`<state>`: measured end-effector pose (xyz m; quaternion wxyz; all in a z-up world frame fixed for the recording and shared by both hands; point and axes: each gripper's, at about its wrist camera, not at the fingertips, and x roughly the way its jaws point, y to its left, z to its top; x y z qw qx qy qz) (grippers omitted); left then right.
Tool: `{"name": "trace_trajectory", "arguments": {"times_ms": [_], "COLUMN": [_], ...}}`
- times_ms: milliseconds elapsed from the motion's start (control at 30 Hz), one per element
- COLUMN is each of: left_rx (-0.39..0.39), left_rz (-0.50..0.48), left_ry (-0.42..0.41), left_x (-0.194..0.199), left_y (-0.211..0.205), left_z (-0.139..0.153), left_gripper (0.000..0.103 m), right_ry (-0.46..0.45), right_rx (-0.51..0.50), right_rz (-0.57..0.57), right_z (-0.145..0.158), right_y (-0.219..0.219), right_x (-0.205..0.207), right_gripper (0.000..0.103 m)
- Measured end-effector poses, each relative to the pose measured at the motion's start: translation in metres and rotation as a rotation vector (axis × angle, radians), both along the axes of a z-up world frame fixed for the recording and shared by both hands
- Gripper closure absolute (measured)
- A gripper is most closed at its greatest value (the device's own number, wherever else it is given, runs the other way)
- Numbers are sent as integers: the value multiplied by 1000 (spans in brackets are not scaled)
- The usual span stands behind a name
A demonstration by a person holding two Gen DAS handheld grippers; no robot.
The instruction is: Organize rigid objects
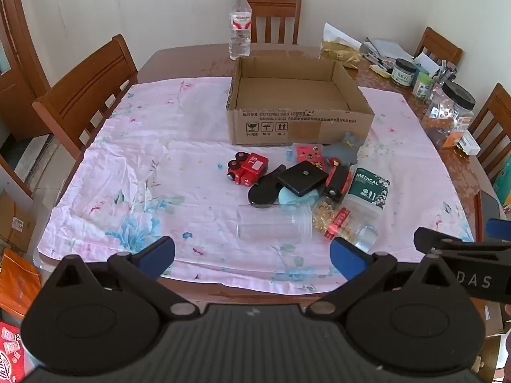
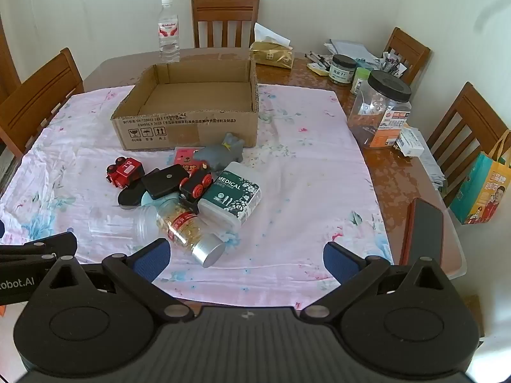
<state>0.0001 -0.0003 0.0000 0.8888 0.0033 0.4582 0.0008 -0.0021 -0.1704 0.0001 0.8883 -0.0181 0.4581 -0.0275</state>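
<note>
While floral cloth (image 1: 134, 166) covers wooden table (image 2: 392, 172), left tongs (image 1: 252, 255), right tongs (image 2: 246, 255) gape wide, empty.

table (image 2: 383, 172): brown wood | on it: floral cloth (image 2: 303, 166), water bottle (image 2: 168, 32), lidded jars (image 2: 380, 108)

teal disc (image 1: 298, 197): mostly under black case (image 1: 302, 178) | box print (image 1: 297, 117): unreadable
</note>
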Motion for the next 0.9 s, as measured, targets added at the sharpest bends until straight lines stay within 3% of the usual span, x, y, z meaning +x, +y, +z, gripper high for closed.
{"name": "trace_trajectory", "arguments": {"times_ms": [900], "left_rx": [5], "left_rz": [3], "left_ry": [0], "left_x": [0], "left_y": [-1], "left_z": [-1], "left_gripper": [0], "right_ry": [0], "right_rx": [9], "right_rz": [-4], "right_z": [1], "right_y": [-6], "right_x": [1], "right_gripper": [0]}}
